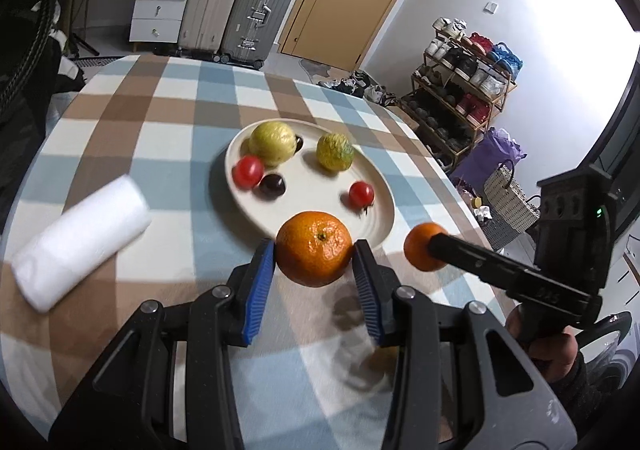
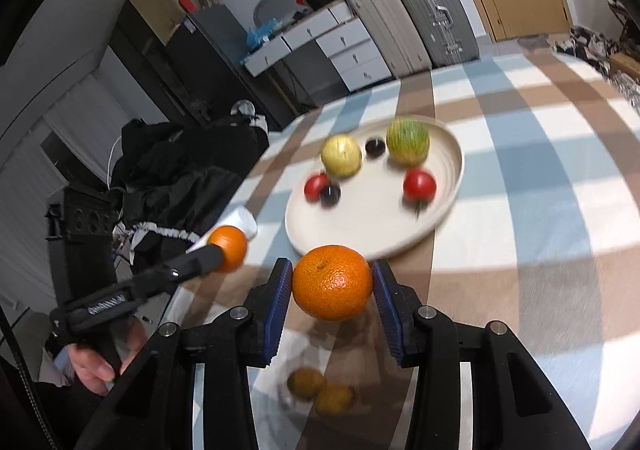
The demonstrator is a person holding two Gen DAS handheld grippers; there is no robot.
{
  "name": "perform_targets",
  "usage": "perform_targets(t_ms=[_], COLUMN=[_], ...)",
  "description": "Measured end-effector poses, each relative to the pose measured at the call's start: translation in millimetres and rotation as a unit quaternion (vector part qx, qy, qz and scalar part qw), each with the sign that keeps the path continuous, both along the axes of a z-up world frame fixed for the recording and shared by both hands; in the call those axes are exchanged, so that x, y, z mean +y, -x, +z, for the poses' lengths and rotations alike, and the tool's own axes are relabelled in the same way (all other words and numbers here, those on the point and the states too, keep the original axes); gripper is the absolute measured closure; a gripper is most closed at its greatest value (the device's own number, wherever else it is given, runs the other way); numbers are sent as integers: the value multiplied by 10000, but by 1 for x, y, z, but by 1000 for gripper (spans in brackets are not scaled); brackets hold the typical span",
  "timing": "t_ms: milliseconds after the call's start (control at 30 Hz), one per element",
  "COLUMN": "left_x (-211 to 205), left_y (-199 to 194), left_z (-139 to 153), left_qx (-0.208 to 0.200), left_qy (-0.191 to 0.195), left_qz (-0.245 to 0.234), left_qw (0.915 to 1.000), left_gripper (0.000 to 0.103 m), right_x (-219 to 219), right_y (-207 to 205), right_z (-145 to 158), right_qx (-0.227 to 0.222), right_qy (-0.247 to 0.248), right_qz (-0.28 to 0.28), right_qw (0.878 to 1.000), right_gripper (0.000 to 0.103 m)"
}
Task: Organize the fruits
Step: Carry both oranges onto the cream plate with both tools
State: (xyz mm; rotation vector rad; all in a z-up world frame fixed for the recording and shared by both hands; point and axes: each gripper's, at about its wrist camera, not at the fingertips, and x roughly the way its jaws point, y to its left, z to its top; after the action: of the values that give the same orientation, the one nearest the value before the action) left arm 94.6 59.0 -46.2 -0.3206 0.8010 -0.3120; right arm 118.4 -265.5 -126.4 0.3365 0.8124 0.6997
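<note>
Left wrist view: left gripper (image 1: 314, 258) clamped on an orange (image 1: 314, 253), blue pads (image 1: 259, 286) pressing both sides, held just off the near rim of the plate (image 1: 256, 216). On the plate, six pieces counted: two yellow-green round fruits (image 1: 273, 142), two cherry tomatoes (image 1: 248, 171), two dark cherries (image 1: 272, 185) (one half hidden behind the bigger yellow fruit). One white roll (image 1: 80, 240) lying on the checked tablecloth (image 1: 168, 98), well left of the plate. Over on the right, right gripper (image 1: 430, 248) angled in from the side, grasping a second orange (image 1: 420, 252), fingers of a hand (image 1: 548, 346) wrapped round its handle.

Right wrist view: same deal mirrored. Right gripper (image 2: 332, 290) squeezing its orange (image 2: 332, 288) just short of the plate rim (image 2: 360, 246), raised off the cloth. Same six pieces on the plate, a bit blurry. Left gripper (image 2: 224, 250) coming in from the left with its orange (image 2: 230, 252), hand (image 2: 96, 364) gripping the handle low. Two small brownish fruits (image 2: 306, 382) on the cloth below the jaws, touching each other.
</note>
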Motion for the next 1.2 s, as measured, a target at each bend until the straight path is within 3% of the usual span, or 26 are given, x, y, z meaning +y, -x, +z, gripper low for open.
perform_targets(t_ms=[167, 367, 833, 1200], left_x=[-13, -30, -43, -47], left_y=[-30, -68, -119, -124], left_z=[-2, -16, -51, -53], left_qx=[-21, 80, 319, 235], left_qy=[183, 40, -299, -418], left_qz=[-11, 49, 33, -46], left_qw=[9998, 9999, 9990, 9988], left_gripper=[66, 66, 66, 66], right_x=[0, -1, 47, 73], right_y=[-26, -63, -143, -152], right_z=[22, 32, 11, -4], right_qx=[-295, -413, -295, -239], right_qy=[70, 49, 637, 1126], right_qz=[3, -68, 207, 314], right_qw=[9995, 9991, 9973, 9929], right_gripper=[61, 61, 61, 60])
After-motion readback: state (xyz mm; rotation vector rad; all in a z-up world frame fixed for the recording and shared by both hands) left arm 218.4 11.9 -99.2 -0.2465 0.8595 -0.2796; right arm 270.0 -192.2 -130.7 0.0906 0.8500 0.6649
